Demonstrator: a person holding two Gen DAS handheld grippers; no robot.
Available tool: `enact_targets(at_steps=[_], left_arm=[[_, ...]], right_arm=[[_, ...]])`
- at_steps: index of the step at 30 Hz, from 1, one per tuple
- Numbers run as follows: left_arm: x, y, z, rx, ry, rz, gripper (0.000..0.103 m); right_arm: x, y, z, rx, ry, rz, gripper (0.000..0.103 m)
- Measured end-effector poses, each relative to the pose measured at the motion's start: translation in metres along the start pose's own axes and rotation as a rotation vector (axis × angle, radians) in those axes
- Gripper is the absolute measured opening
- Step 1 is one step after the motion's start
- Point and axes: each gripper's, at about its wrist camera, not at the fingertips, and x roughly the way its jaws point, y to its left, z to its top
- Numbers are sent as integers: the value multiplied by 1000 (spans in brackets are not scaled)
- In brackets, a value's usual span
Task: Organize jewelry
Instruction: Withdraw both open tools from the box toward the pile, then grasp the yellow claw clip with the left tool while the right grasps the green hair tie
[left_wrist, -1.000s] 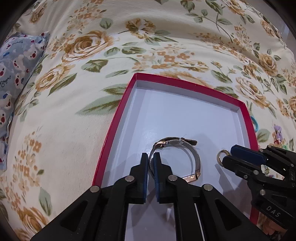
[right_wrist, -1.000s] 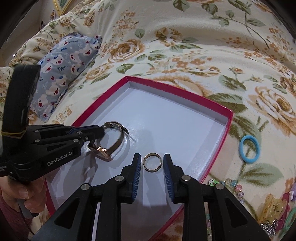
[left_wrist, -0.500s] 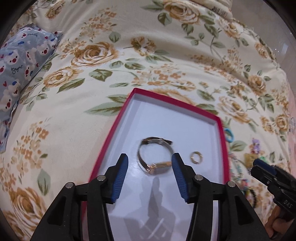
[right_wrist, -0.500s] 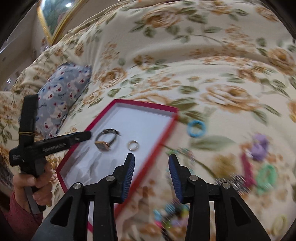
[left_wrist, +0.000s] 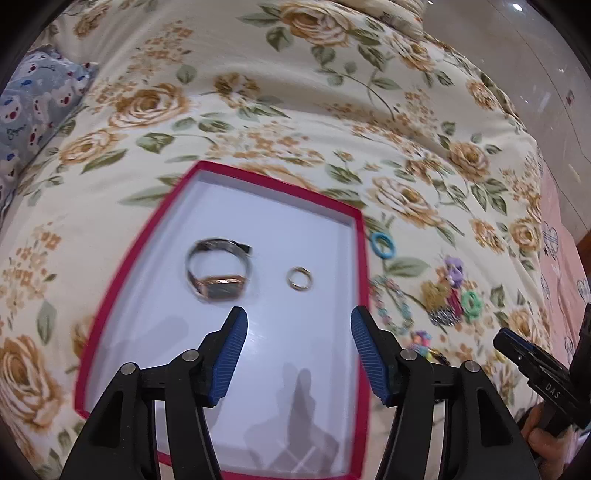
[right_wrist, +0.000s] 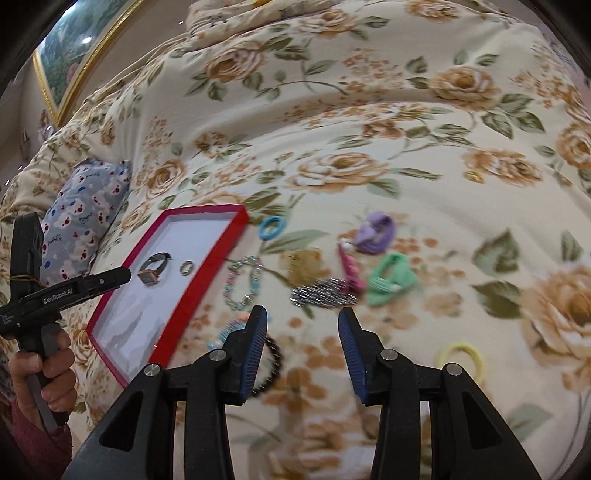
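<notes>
A red-rimmed box (left_wrist: 364, 258) with a white floor lies on a floral bedspread. In it rest a rose-gold watch (left_wrist: 218, 275) and a gold ring (left_wrist: 299, 277). My left gripper (left_wrist: 298, 323) is open and empty, above the box just short of both. My right gripper (right_wrist: 302, 319) is open and empty, above loose jewelry to the right of the box (right_wrist: 218, 254): a silver mesh piece (right_wrist: 323, 293), a beaded bracelet (right_wrist: 242, 282), a black bead bracelet (right_wrist: 271, 363), a pink clip (right_wrist: 351, 267).
More hair ties and clips lie on the bedspread: blue ring (right_wrist: 271, 226), purple clip (right_wrist: 375, 233), green clip (right_wrist: 391, 278), yellow tie (right_wrist: 461, 356). A bear-print pillow (right_wrist: 83, 218) lies left of the box. A framed picture (right_wrist: 74, 55) hangs at the back left.
The left gripper let go of the watch, opened wide and drew back. The right gripper left the ring in the box and swung right, out over the loose jewelry.
</notes>
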Motion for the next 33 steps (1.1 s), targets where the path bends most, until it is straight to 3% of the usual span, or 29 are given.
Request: enact_targets(at_steps=[18,33], left_arm=[[40,-72,7,129,68,-75,70],[114,-120,33,163,120,-123,74]], right_arm=[[2,-49,-2,73,-11,-65,42],[36,-71,19,102,32,-87,41]])
